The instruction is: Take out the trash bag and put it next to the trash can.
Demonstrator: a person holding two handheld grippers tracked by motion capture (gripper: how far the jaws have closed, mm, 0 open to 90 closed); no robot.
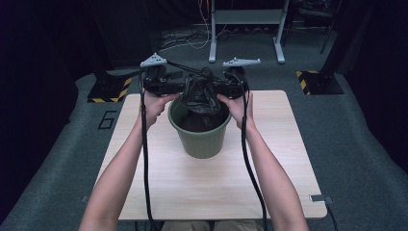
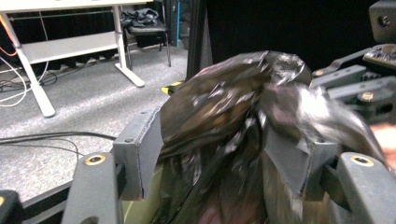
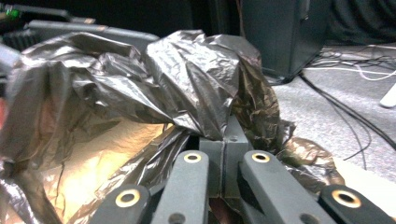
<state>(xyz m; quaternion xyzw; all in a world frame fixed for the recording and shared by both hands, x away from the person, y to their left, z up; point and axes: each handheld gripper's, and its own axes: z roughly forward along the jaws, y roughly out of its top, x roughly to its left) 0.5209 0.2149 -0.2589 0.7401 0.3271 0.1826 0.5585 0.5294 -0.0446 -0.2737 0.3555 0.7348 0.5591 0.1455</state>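
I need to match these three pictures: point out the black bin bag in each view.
High view: black bin bag bunched above the green bin, top centre, between both grippers.
Left gripper view: centre and right, between this gripper's parted jaws.
Right gripper view: across the left and centre, a fold pinched in the closed jaws.
Shared landmark: the grey carpet floor, beyond the bag in all three.

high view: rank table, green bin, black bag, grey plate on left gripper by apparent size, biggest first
1. table
2. green bin
3. black bag, what shows above and inside the bin
4. grey plate on the left gripper; farther from the camera, but clearly smallest.
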